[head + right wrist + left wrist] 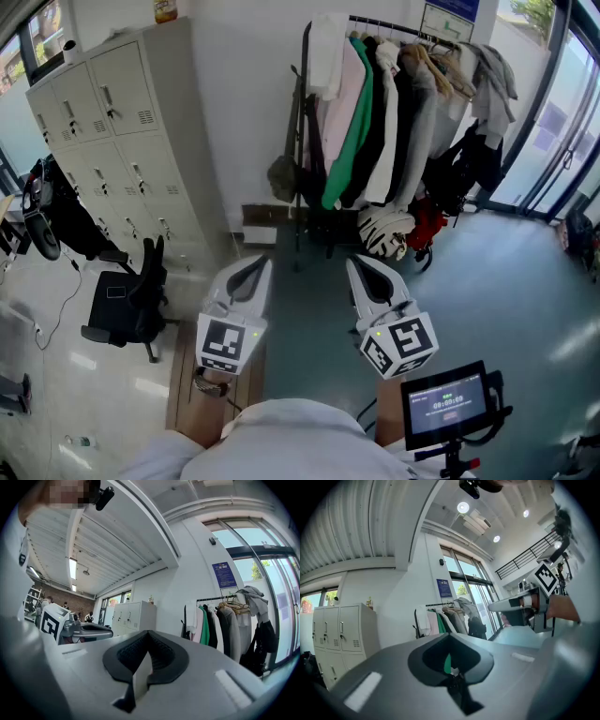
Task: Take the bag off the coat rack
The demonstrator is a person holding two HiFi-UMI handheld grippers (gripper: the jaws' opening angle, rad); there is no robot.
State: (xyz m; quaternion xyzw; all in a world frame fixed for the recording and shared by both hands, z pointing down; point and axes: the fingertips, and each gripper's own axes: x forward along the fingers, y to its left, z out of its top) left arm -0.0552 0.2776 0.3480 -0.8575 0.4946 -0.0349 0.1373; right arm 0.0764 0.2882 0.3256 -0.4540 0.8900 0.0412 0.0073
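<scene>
- A room with a grey-blue floor [506, 281] and a white wall [244, 94]; one bank of lockers [122, 141] stands at the left, and one black chair [131, 300] stands before it.
- One rack [304, 112] stands against the wall, full of hanging coats.
- One black bag [466, 164] hangs at the rack's right end, well apart from both grippers.
- Two grippers: the left gripper [251, 265] and the right gripper [361, 265] point at the rack, each with jaws closed together and nothing between them.
- One small screen [444, 403] sits at the lower right.
</scene>
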